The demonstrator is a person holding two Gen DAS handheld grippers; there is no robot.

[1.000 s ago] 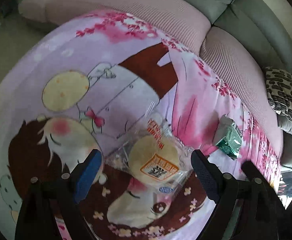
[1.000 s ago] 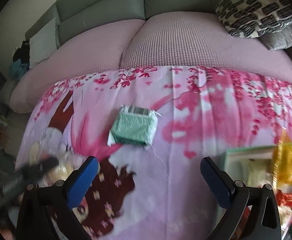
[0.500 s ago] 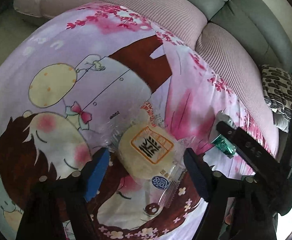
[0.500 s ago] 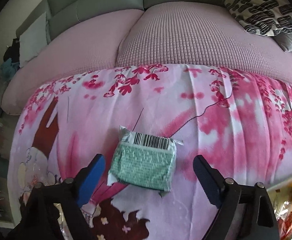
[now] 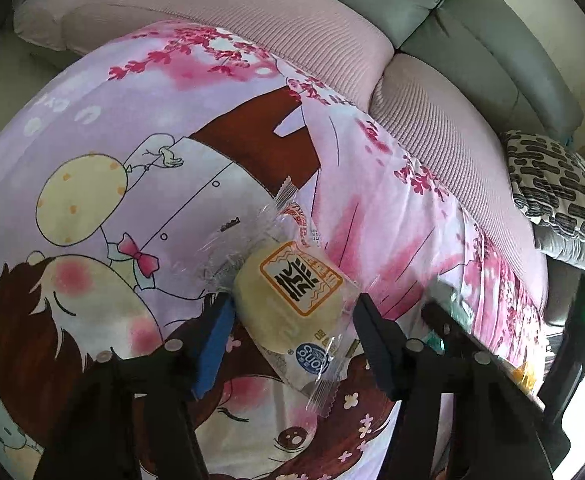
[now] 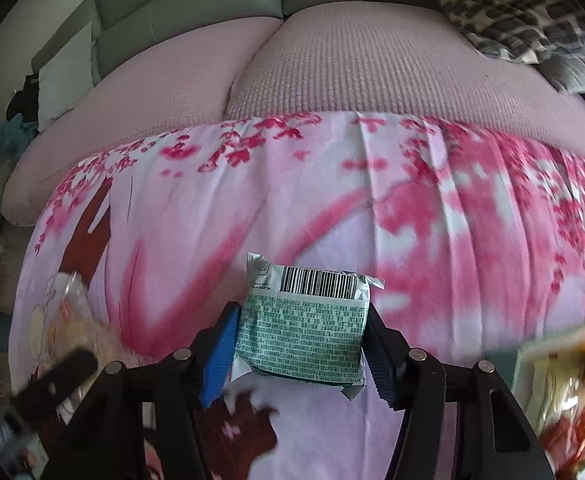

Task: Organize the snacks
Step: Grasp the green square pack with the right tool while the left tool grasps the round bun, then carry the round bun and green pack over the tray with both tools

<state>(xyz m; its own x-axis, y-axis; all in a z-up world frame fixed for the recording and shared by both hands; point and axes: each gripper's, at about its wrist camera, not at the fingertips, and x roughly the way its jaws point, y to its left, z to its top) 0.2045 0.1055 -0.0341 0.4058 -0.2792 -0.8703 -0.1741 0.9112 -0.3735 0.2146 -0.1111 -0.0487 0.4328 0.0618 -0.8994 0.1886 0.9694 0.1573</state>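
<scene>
A round pale pastry in a clear wrapper [image 5: 296, 296] lies on the printed cartoon sheet [image 5: 140, 184]. My left gripper [image 5: 292, 300] straddles it and its jaws are closing; the blue left pad touches the cake's side and the right pad meets the wrapper's edge. A green foil snack packet with a barcode [image 6: 304, 332] lies on the pink blossom part of the sheet. My right gripper [image 6: 302, 314] is closing on it, with both pads against its short sides. In the left wrist view the right gripper's dark body [image 5: 472, 340] hides that packet.
A box with yellow and red snack packets [image 6: 560, 384] sits at the right edge. Pink sofa cushions [image 6: 364, 60] border the sheet at the back, with a black-and-cream patterned pillow [image 5: 560, 188] to the right. The left gripper [image 6: 52, 372] shows blurred at the lower left.
Both grippers' jaws have narrowed from wide open to touching their snacks. The right gripper has come down and forward over the green packet, which now lies between its pads.
</scene>
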